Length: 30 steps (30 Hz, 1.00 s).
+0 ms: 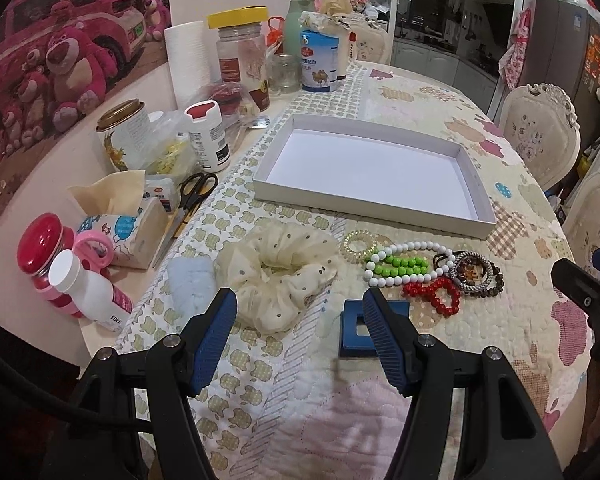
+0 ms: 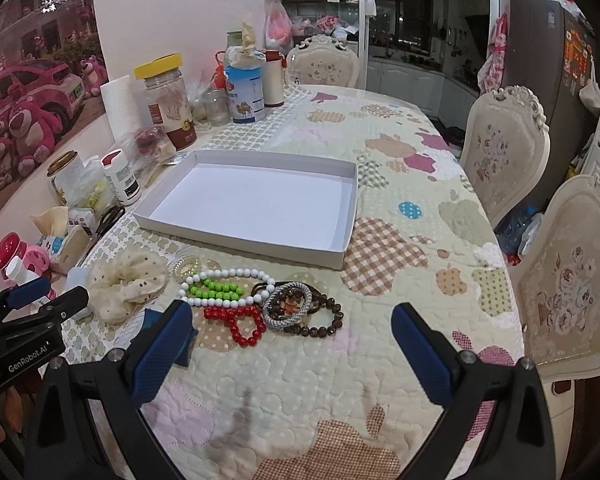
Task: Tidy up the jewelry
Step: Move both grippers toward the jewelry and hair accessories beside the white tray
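Beaded bracelets lie heaped on the quilted worktop (image 2: 400,312), in the centre-left of the right wrist frame, just ahead of your right hand-held gripper (image 2: 292,344) and a little left of its midline. Its jaws stand wide apart, holding nothing. The red bracelet (image 2: 240,326) is the nearest piece, with the white strand (image 2: 220,280) stretched left-to-right behind it. Your left hand-held gripper (image 1: 300,336), also spread and empty, faces the cream scrunchie (image 1: 278,276) instead. The empty white tray (image 2: 342,258) waits beyond, higher in frame.
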{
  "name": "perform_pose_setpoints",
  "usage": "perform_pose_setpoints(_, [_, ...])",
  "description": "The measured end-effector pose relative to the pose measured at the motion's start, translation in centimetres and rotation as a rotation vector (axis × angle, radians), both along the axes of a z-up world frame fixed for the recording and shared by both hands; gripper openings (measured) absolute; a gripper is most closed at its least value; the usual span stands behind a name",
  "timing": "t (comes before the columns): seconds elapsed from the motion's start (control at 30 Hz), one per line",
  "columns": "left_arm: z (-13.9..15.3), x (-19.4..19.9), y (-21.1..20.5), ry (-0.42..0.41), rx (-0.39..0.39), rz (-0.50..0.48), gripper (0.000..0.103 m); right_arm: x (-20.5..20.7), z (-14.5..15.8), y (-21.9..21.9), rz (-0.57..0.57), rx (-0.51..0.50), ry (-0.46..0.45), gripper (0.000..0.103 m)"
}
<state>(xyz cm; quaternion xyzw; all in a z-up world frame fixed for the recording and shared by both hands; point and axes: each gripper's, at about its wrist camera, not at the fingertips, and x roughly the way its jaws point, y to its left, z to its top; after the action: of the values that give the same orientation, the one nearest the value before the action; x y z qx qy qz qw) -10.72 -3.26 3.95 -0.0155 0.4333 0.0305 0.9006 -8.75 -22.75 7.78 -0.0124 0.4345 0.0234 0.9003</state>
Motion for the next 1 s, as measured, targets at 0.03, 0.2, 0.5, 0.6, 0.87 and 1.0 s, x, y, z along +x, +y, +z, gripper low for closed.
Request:
perform_pose_setpoints(0.03, [0.01, 0.03, 0.05, 0.0, 0.0, 0.0, 0.066, -0.03, 0.02, 0.06, 0.003, -0.002, -0.001, 0.102])
perform_pose_setpoints(0.2, [0.07, 0.04, 0.23, -0.001, -0.002, 0.003, 0.066, -0.05, 0.09, 0.36, 0.012, -0.004, -0.004, 0.102])
perform_pose_setpoints(0.5, [-0.04, 0.26, 0.45, 0.011, -0.004, 0.001, 0.066, -0.06, -0.03, 0.54, 0.017, -0.011, -0.001, 0.102])
perform_pose_setpoints(0.6, [-0.12, 0.32, 0.46, 0.014, -0.005, 0.003, 0.066, -0.07, -0.2, 0.56, 0.012, -0.012, 0.006, 0.102])
perform_pose_setpoints(0.87, [-0.33, 0.44, 0.54, 0.018, -0.002, 0.004, 0.066, 0.2, -0.42, 0.55, 0.007, -0.007, 0.014, 0.102])
perform_pose_setpoints(1.0, [-0.58, 0.59, 0.59, 0.023, -0.001, 0.008, 0.066, 0.28, -0.58, 0.51, 0.01, -0.009, 0.018, 0.102])
